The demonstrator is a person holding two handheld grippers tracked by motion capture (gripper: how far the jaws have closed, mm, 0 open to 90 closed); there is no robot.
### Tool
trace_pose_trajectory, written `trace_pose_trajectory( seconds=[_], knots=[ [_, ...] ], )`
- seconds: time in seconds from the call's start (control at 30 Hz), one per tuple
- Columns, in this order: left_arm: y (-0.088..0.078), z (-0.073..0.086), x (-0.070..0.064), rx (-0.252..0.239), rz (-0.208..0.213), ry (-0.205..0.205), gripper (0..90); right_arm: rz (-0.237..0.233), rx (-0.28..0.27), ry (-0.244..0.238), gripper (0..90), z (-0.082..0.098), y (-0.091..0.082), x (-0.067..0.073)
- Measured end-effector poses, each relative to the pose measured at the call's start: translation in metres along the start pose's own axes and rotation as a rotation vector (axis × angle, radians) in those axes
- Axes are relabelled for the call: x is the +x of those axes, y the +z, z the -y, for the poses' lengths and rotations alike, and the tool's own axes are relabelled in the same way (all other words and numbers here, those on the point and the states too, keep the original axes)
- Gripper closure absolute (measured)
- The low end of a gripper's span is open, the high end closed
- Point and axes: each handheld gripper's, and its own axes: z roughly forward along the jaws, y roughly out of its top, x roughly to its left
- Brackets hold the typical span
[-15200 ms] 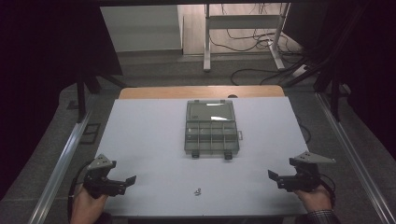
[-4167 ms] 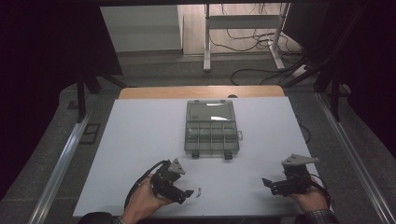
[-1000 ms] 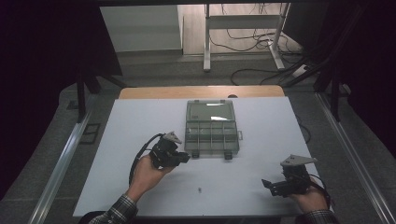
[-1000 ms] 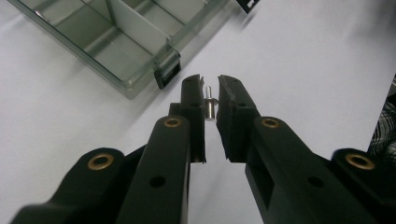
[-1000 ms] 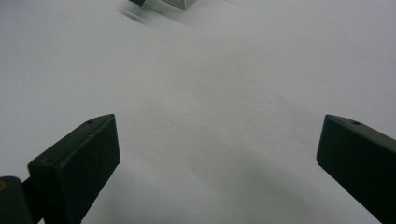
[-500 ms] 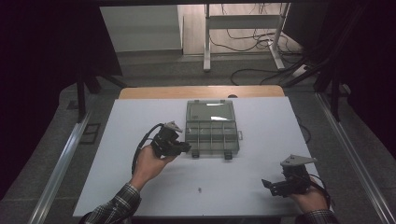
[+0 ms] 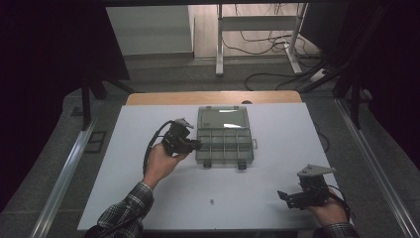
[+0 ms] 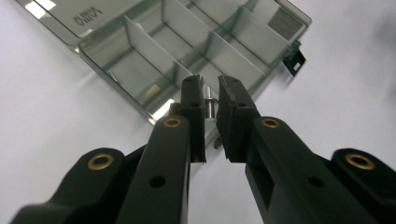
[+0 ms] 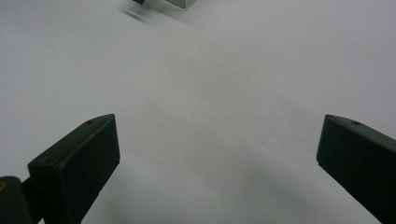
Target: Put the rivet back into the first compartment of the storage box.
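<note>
Screw (image 8: pixel 210 103), small, metallic and cylindrical, sits pinched between the nearly closed black jaws of the left tool (image 8: pixel 211 95), held just over the near-left edge of the box (image 8: pixel 187 44) at the centre of the left gripper view. In the high view the left tool (image 7: pixel 190 145) lies at centre left, its tips at the left rim of the box (image 7: pixel 224 133). The right tool (image 7: pixel 289 197) rests at lower right on the white surface (image 7: pixel 257 193), well apart from the box; in the right gripper view its jaws stand wide apart with nothing between them.

A second tiny part (image 7: pixel 211 201) lies loose on the surface at lower centre.

Risks, as judged: the screw is smooth and round, gripped by a narrow span, so it could twist or slip out before clearing the wall. Released over a divider, it may bounce into the wrong cell or onto the surface. A tool tip pressing the rim could push the light box aside.

Materials: the box is translucent grey-green plastic, rectangular, with thin glossy dividers forming cells, an opened lid and dark latches. The jaw pads are matte, blocky; brass-coloured rivets mark the arms. The surface is flat, matte.
</note>
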Motion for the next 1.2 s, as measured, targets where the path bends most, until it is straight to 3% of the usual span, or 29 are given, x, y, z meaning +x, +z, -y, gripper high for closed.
trace_pose_trajectory(
  seconds=[0.77, 1.2],
  knots=[
    [0.018, -0.038, 0.021, -0.008, -0.063, 0.010, 81.8, -0.005, 0.003, -0.001, 0.0, 0.000, 0.000, 0.000],
    [0.045, -0.039, 0.033, 0.044, -0.085, -0.018, 81.4, -0.006, 0.006, -0.011, 0.0, 0.000, 0.001, 0.000]
  ],
)
